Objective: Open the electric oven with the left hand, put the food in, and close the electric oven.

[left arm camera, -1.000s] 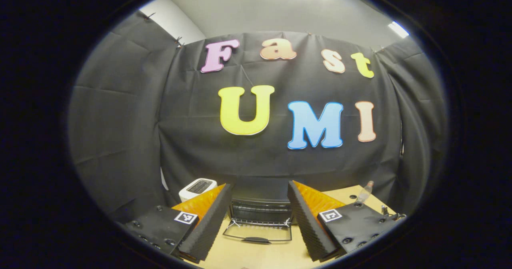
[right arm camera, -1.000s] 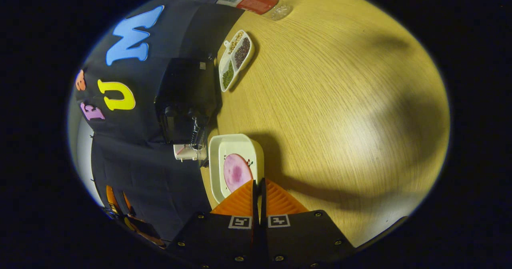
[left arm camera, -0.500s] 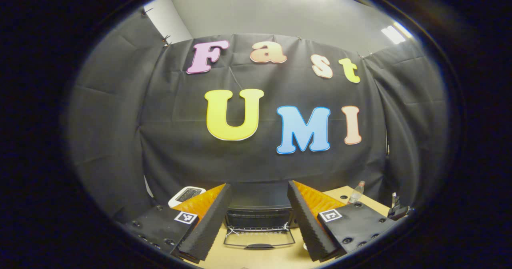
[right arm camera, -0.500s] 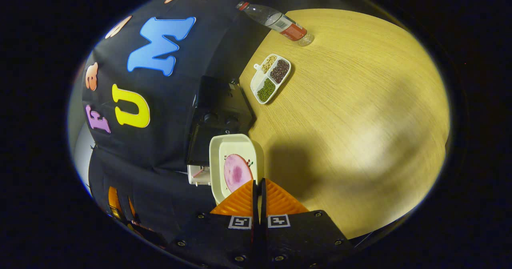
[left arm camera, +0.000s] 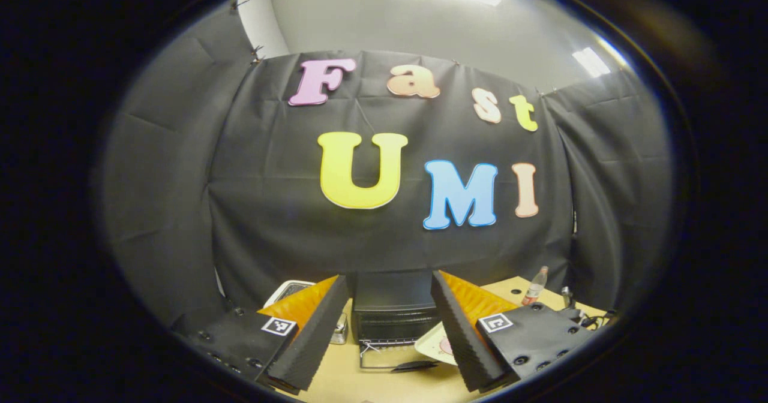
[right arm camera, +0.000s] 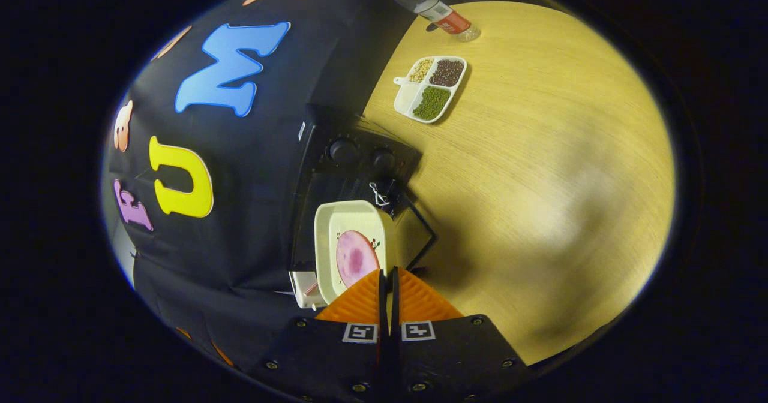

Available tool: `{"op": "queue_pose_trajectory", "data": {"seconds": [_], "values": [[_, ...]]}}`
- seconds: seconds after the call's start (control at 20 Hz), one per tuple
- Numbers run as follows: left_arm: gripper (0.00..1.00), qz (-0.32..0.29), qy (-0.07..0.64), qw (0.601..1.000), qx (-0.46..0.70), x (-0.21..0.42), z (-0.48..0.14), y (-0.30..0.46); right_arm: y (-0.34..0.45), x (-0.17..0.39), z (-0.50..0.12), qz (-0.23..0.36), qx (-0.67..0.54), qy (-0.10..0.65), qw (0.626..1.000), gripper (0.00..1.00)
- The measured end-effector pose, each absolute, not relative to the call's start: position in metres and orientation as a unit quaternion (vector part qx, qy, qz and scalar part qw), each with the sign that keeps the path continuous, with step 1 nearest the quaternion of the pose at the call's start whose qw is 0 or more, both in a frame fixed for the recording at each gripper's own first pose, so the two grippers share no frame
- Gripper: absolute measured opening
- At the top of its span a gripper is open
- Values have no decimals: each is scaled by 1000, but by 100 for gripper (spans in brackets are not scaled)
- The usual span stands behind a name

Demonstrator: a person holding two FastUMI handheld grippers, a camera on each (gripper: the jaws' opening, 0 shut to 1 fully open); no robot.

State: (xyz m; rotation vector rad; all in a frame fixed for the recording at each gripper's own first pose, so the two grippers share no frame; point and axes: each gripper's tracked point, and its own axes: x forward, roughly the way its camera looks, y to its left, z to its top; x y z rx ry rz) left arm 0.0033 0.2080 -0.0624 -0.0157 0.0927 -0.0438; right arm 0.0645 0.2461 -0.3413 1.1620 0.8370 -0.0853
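Right claw (right arm camera: 387, 283): fingers pressed together on the near rim of a shallow white dish (right arm camera: 351, 223), which is held out ahead of the camera with a pink slice of food (right arm camera: 355, 259) lying flat in it. In the right gripper view the dish is seen at 12 o'clock from the claw, over the lowered glass door (right arm camera: 414, 238) of the black electric oven (right arm camera: 354, 163); the cavity mouth lies just beyond the dish's far edge. Whether the dish touches the door cannot be told.

Left claw (left arm camera: 390, 325): released, fingers wide apart, nothing between them. The oven (left arm camera: 393, 307) is framed between its fingers, door down, and the dish edge (left arm camera: 441, 346) is seen at about 4 o'clock from the oven front.

Handling, judged: the dish looks rigid and smooth, probably ceramic or melamine, so slippery at a one-edge pinch and liable to droop at the far end. The slice is loose and could slide if tilted. Level carriage is advised, hold kept on the rim. The door handle (left arm camera: 411, 366) is the place to be taken for closing.
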Motion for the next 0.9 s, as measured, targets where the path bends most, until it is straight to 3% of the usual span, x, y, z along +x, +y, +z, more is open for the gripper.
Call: {"op": "queue_pose_trajectory", "data": {"seconds": [0.05, 0.35, 0.9], "values": [[99, -18, 46, 999, -10, 1, -62, 218, 256, 74, -346, -48, 543, 383, 746, 1], [98, 17, 58, 998, -10, -11, -73, 269, 285, 129, -369, -137, 585, 346, 721, 0], [95, 61, 98, 993, -7, -22, -99, 325, 318, 225, -400, -222, 625, 256, 704, 1]]}}
